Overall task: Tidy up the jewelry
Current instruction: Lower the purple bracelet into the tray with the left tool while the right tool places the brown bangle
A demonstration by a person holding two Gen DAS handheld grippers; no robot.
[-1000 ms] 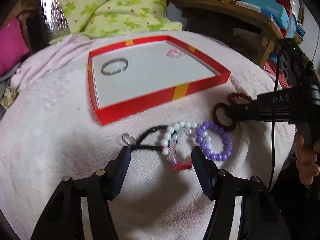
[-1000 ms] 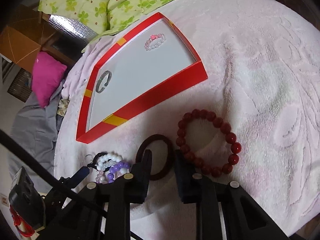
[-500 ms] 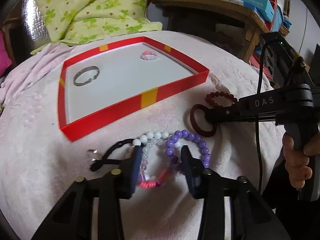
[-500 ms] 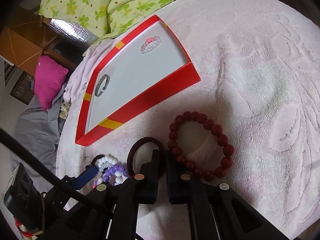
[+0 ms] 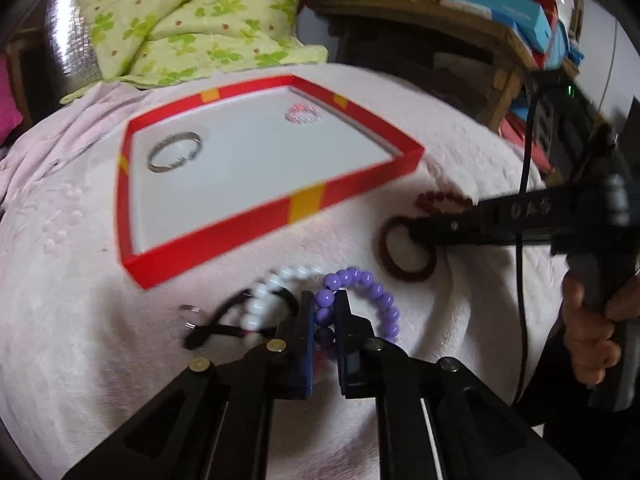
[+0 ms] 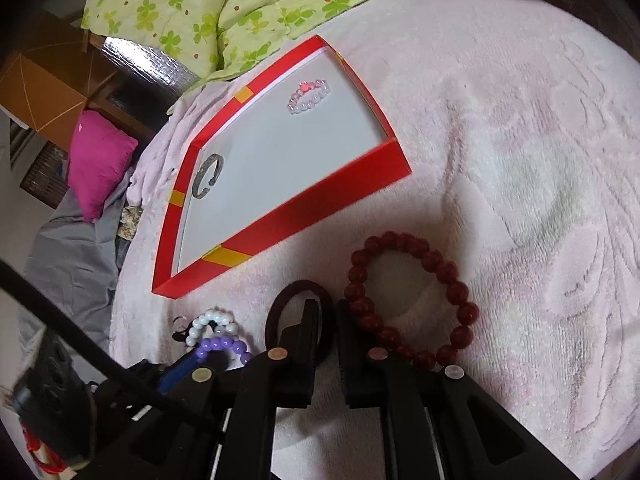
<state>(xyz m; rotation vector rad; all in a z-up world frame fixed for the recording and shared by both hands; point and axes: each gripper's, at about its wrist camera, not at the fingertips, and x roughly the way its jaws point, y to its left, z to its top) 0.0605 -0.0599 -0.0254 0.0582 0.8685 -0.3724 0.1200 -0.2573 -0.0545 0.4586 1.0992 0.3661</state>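
Both tongs are down among the loose bracelets on the pink blanket [image 6: 500, 128], on the near side of the red tray [image 5: 224, 236]. From the left wrist camera, the left gripper [image 5: 323, 312] has its two fingers drawn close together with the purple bead bracelet [image 5: 372, 300] pinched between them; a few purple beads sit right in the narrow gap, and the remainder of the loop curves away toward the right gripper's side. Just beside that bracelet, on the side away from the right gripper, lies a white bead bracelet [image 5: 264, 300], tangled with a black cord [image 5: 216, 328] that carries a small metal ring [image 5: 190, 312].

From the right wrist camera, the right gripper [image 6: 326, 312] has its fingers nearly together, clamped on the rim of the dark brown bangle [image 6: 280, 300], which lies flat on the blanket with one finger inside the hoop and the other outside. Touching the outer finger is the dark red bead bracelet [image 6: 452, 284], spread in an open loop on the blanket and not gripped. The person's right hand [image 5: 588, 332] wraps the handle of that tool.

Inside the tray, on its white floor, a silver bangle [image 5: 174, 152] rests in the far corner on the left gripper's side, and a small pink and white bead bracelet [image 5: 304, 113] sits close against the far wall. Beyond the tray a green clover-print quilt [image 5: 192, 20] is bunched at the blanket's far edge.
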